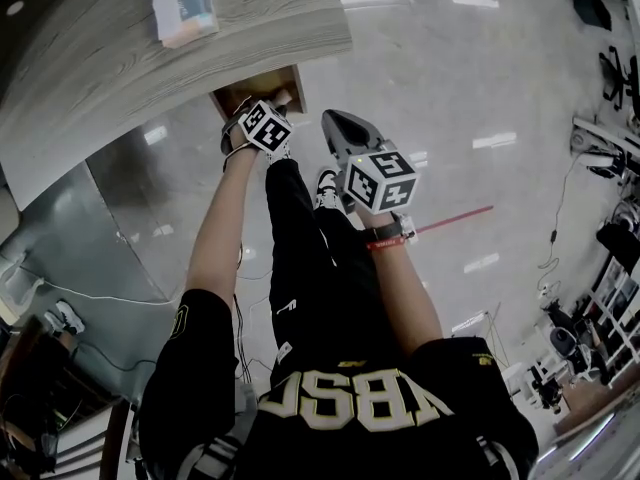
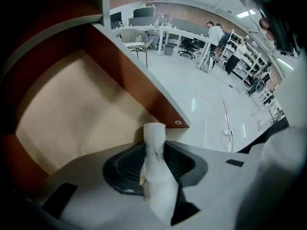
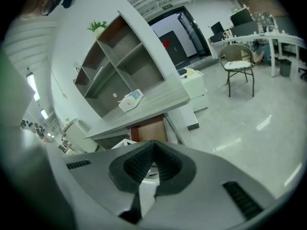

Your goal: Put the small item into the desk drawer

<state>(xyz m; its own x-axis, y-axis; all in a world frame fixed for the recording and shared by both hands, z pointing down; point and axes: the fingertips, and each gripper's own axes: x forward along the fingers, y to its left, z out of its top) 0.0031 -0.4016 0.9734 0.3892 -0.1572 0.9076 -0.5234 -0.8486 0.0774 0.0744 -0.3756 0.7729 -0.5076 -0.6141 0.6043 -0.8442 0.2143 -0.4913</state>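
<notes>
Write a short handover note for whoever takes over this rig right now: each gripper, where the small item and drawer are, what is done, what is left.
Left gripper: shut on the small white item, which stands upright between its pads, above the open desk drawer.
Right gripper: shut, nothing in it, clear of the desk.
Done: drawer is open, item is picked up and brought over it.
Left: lower and release the item into the drawer; it is not yet lying inside. Probably shut the drawer afterwards.
</notes>
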